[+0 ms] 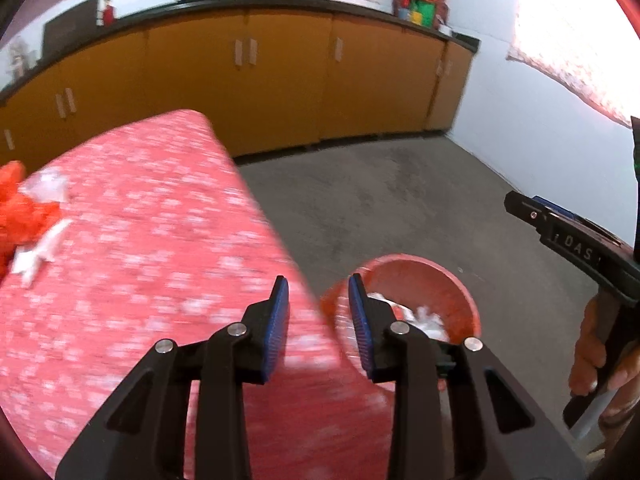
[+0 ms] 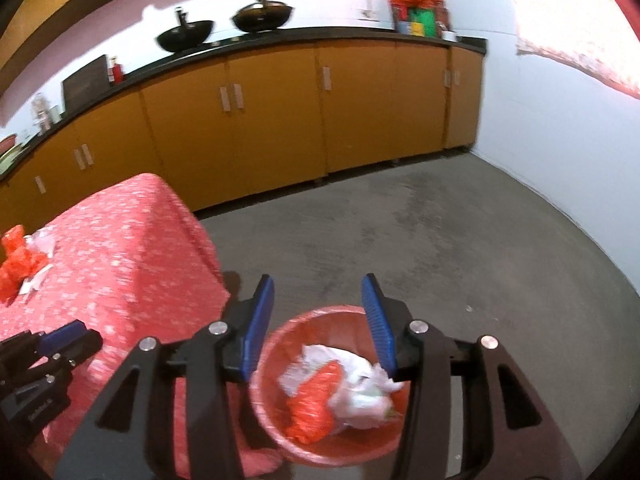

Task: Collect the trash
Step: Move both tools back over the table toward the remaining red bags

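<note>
A red bin (image 2: 280,432) stands on the floor beside the table; it holds white crumpled trash (image 2: 360,384) and an orange bag (image 2: 316,404). The bin also shows in the left wrist view (image 1: 440,280). My right gripper (image 2: 318,292) is open and empty above the bin. My left gripper (image 1: 318,292) is open and empty over the table's right edge. More trash lies at the table's far left: an orange bag (image 1: 20,216) and white crumpled paper (image 1: 40,252), also in the right wrist view (image 2: 24,260).
The table has a red flowered cloth (image 1: 140,260). Orange cabinets (image 2: 280,120) with a dark counter carrying black bowls run along the back wall. Grey floor (image 2: 440,240) spreads to the right up to a white wall.
</note>
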`<move>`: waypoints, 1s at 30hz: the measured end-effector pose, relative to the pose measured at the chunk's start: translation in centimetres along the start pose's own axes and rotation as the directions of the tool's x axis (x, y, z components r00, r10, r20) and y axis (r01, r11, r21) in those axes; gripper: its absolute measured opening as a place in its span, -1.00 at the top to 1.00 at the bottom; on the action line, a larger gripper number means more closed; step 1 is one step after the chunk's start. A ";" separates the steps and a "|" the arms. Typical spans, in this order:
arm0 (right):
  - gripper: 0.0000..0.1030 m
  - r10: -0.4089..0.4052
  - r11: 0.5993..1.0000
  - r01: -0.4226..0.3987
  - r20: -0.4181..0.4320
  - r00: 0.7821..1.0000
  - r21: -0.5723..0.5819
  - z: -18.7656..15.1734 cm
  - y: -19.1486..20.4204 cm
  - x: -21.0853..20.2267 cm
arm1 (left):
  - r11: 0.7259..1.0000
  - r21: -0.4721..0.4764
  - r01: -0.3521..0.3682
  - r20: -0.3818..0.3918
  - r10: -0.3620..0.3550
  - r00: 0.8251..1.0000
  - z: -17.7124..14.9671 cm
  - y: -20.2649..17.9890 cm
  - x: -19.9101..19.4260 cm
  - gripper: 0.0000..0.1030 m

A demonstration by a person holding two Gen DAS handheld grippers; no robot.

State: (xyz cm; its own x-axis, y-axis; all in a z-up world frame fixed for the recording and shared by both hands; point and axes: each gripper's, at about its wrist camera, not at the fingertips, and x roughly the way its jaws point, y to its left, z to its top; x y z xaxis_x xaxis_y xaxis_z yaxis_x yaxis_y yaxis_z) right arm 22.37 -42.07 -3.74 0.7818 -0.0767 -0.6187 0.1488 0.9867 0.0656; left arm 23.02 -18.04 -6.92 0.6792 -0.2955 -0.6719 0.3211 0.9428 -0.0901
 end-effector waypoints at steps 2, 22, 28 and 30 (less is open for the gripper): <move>0.04 0.044 0.999 -0.043 0.009 0.999 -0.032 0.6 2.6 -0.1 | 0.999 -0.017 -0.035 0.021 0.035 0.999 0.0 2.3 -1.2 0.27; -0.08 0.458 0.842 -0.476 -0.129 0.880 -0.256 -0.2 31.7 1.7 | 0.845 -0.329 -0.421 0.080 0.469 0.880 -3.7 29.9 -10.2 -0.12; -0.14 0.474 0.816 -0.497 -0.151 0.867 -0.294 -0.3 37.6 3.1 | 0.839 -0.364 -0.403 0.083 0.461 0.884 -4.1 32.4 -10.3 -0.16; -0.15 0.472 0.815 -0.498 -0.159 0.867 -0.297 -0.2 38.8 3.8 | 0.837 -0.372 -0.402 0.087 0.462 0.883 -4.2 33.1 -10.4 -0.16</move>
State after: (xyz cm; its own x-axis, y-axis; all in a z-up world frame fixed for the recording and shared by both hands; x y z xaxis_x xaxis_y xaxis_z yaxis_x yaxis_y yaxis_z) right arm 30.93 -4.01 -3.71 0.6522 0.4220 -0.6297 -0.4479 0.8847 0.1290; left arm 23.78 16.91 -5.97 0.8051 0.1615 -0.5707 -0.2494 0.9652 -0.0787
